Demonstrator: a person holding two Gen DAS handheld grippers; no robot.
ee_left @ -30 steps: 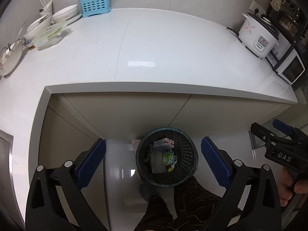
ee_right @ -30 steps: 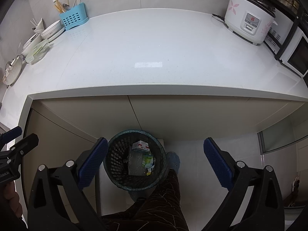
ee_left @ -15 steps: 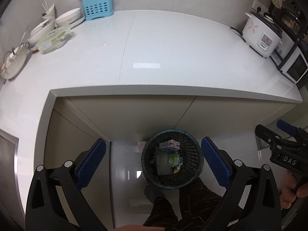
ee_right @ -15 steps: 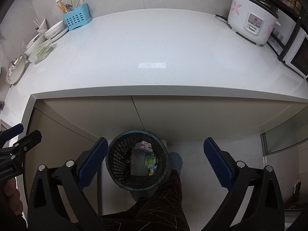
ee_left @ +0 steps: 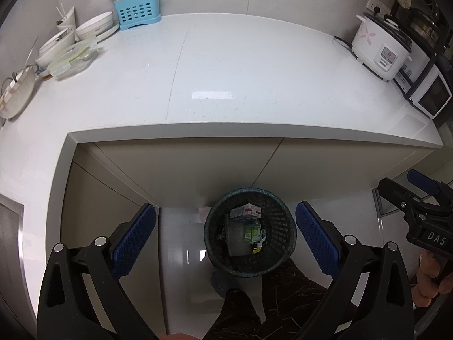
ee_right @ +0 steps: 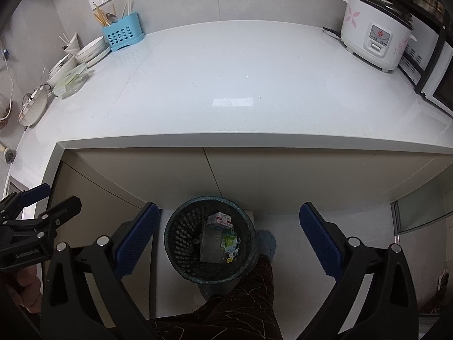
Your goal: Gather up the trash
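Note:
A dark mesh trash basket [ee_left: 286,240] stands on the floor under the white counter's front edge; it also shows in the right wrist view [ee_right: 175,235]. Inside lie a white and red carton [ee_left: 245,210], a green carton [ee_left: 252,232] and a grey piece [ee_right: 211,245]. My left gripper [ee_left: 225,239] is open and empty, high above the basket. My right gripper [ee_right: 228,238] is open and empty too, also above the basket. Each gripper shows at the edge of the other's view.
The white counter [ee_left: 254,85] carries a blue utensil holder [ee_left: 136,9], stacked bowls and plates [ee_left: 70,45] at the left, and a rice cooker [ee_left: 379,52] and a microwave [ee_left: 433,96] at the right. The person's leg [ee_right: 240,297] and foot are beside the basket.
Both grippers have risen and pulled back a little, so the counter and basket sit lower in view. Both stay open and empty.

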